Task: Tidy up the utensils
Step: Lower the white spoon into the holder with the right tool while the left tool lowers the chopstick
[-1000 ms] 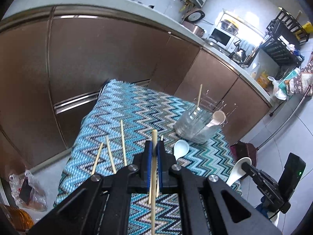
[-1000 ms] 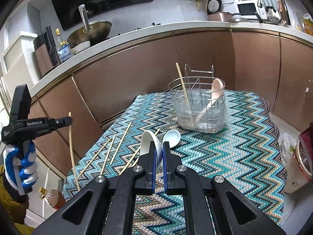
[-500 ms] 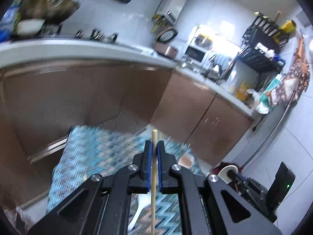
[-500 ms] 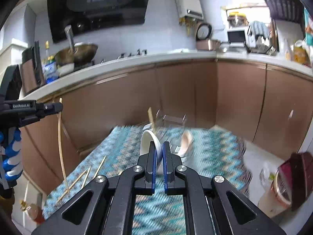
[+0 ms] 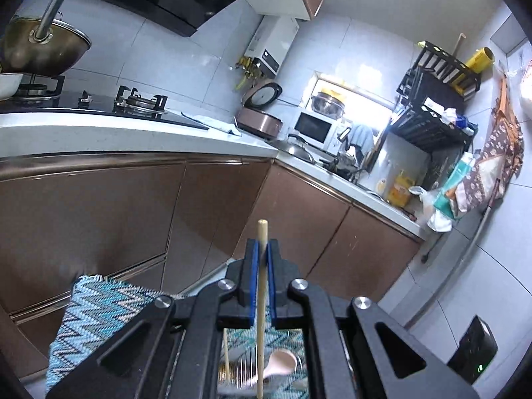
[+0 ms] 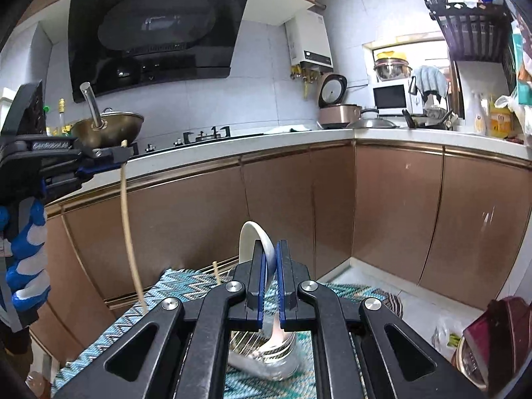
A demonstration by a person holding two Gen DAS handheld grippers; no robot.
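Both tools are up off the zigzag cloth (image 5: 99, 302) now, way higher than a second ago. Left tool (image 5: 262, 266) is clamped on a chopstick (image 5: 261, 299) hanging down, right tool (image 6: 271, 266) pinches a white spoon (image 6: 254, 242), bowl up. Wire utensil holder (image 6: 266, 352) sits right below, blurry.

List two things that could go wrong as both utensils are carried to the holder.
1. The left tool pinches the chopstick near its top, so the long end hanging below could swing and catch the holder rim.
2. The right tool grips the white spoon on its smooth curved bowl; it might slip out and drop.
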